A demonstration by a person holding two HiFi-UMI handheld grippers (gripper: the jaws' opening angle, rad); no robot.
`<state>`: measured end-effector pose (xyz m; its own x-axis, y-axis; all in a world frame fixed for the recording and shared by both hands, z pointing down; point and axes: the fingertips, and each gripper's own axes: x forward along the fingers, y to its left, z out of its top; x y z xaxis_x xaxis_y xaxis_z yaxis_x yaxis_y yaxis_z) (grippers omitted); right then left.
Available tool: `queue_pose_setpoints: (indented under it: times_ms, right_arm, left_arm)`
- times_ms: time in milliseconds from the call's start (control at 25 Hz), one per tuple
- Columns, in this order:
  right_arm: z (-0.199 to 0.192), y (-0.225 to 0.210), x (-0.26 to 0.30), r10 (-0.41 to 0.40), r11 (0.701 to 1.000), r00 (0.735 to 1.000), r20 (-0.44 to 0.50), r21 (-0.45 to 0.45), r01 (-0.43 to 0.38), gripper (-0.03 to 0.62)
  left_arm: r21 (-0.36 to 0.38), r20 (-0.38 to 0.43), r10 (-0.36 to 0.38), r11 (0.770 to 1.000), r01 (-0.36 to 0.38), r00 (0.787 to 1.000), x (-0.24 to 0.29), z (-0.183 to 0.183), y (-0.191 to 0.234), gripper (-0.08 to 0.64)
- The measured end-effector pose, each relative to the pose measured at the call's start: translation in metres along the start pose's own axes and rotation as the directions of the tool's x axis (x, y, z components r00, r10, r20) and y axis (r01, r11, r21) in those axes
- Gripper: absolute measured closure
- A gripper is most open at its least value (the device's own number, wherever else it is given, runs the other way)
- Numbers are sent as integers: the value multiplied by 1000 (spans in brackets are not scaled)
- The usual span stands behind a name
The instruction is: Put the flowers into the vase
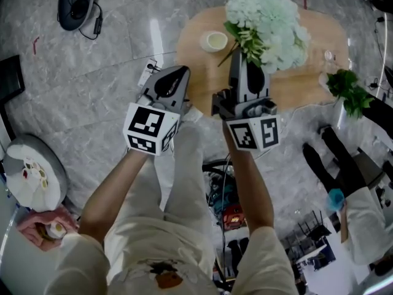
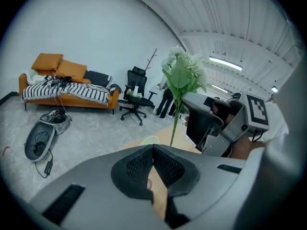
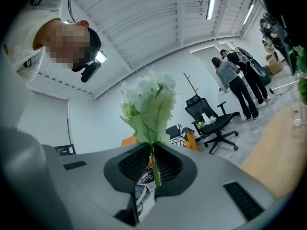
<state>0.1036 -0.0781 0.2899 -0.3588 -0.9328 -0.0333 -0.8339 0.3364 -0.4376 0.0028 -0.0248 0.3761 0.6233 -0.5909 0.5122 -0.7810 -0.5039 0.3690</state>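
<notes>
While both forearms reach up from 6 o'clock of the head view, the left gripper [image 1: 177,72] is held just left of the picture's middle. Its jaws are pressed together and nothing is caught between them. Just beside it, at its 3 o'clock, the right gripper [image 1: 245,59] is clamped on the thin green stem [image 3: 154,169] of the flower bunch [image 1: 268,24]. In the right gripper view the stem is seen pinched between the dark pads, with green leaves and pale blooms rising toward 12 o'clock. The white and pale green flower heads are carried above the wooden table [image 1: 307,82], clear of its top, at 1 o'clock in the head view. A round white vessel [image 1: 215,40], open at the top, is set on the table at 9 o'clock of the flowers, near them but apart. A leafy green plant [image 1: 349,91] is seen at the table's 4 o'clock edge. Farther off, in the left gripper view, a black office chair [image 2: 136,97] and an orange sofa [image 2: 67,87] are placed along the wall at 10 o'clock.
</notes>
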Motion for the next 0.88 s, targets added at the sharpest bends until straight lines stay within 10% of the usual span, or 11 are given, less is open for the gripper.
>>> queue_pose_setpoints:
  times_ms: [880]
  right_arm:
    - [-4,-13,54,-23,1000,999,41,10,23,558]
  left_arm:
    - [-30,-5,9,1000,-10,1000,16,6,32,551]
